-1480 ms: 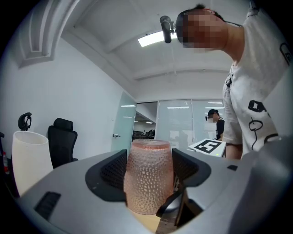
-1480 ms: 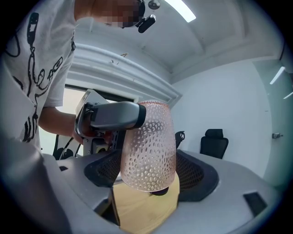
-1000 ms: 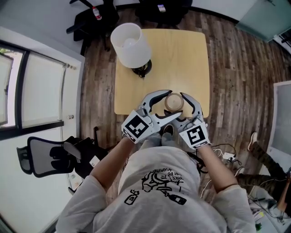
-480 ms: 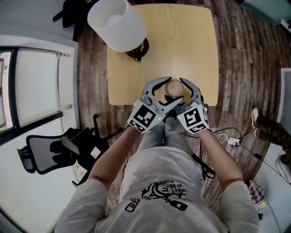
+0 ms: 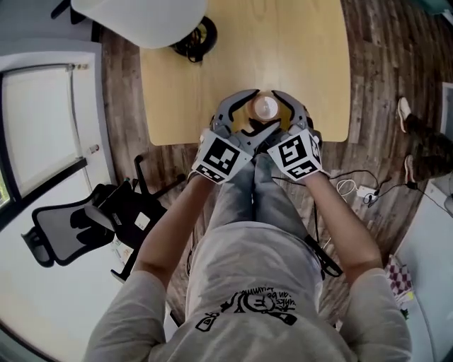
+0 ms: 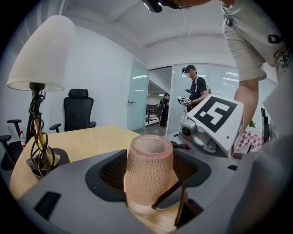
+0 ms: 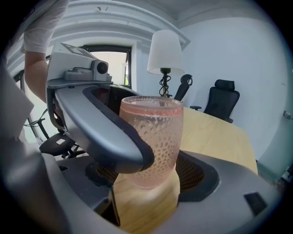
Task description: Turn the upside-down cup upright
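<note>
while both tools bracket it, the cup point(image 5: 265, 107) stands on the desk point(image 5: 311, 56) close to the near edge, base up – long axis vertical, square across the line each tool points along.

- left tool point(image 6: 149, 176): jaws wide apart, cup dead centre between the pads, a sliver of gap showing on either side. holding nothing.
- right tool point(image 7: 151, 176): jaws also spread, cup between them. the far pad sits just beside the wall with no clear press, so i read it as not gripping.
- from the head view the two tools come in from the near side, left and right, angled toward each other, fingers interleaved round the cup. neither is nearer – both have it straight ahead.
- judgement: the flip hangs on a side grip across the vertical wall, then a wrist roll. with both sets of fingers crossed there, one tool likely has to clear out first.

hard to make out:
- the mouth against the desk is covered by tool bodies in every view.
- in the right gripper view a left-tool finger crosses the cup's near-left side and hides the right tool's other pad – contact there unknown.
- lamp point(image 5: 141, 18) is cut off at the head view's top edge, well apart from the cup.
</note>
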Demonstrator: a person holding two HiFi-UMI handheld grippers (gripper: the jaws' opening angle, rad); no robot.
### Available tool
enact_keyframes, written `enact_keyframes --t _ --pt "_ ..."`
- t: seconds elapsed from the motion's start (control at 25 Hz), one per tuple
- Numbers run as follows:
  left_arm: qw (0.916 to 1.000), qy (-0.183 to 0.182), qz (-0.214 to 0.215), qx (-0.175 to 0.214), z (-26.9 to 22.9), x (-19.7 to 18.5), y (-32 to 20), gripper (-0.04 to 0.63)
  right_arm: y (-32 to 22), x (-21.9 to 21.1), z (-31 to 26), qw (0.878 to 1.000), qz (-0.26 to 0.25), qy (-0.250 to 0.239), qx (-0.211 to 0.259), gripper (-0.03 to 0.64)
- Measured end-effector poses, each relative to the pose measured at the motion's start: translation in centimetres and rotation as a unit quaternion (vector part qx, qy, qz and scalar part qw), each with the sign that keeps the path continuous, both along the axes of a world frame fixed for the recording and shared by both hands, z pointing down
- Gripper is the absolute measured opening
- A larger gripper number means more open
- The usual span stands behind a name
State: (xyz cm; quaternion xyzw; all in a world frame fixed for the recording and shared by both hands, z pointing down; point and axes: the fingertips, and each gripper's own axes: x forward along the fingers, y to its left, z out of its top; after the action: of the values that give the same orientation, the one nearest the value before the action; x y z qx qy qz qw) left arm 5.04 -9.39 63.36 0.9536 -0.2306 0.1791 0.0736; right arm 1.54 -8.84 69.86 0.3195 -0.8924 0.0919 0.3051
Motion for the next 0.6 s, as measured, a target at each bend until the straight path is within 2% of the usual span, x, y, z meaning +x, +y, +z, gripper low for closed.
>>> enact_keyframes --t 0.6 --pt "1.0 -0.005 -0.006 -0.001 3.2 -0.4 -0.3 0.31 -0.2 -0.3 3.4 0.999 -0.006 0.028 -0.023 0.35"
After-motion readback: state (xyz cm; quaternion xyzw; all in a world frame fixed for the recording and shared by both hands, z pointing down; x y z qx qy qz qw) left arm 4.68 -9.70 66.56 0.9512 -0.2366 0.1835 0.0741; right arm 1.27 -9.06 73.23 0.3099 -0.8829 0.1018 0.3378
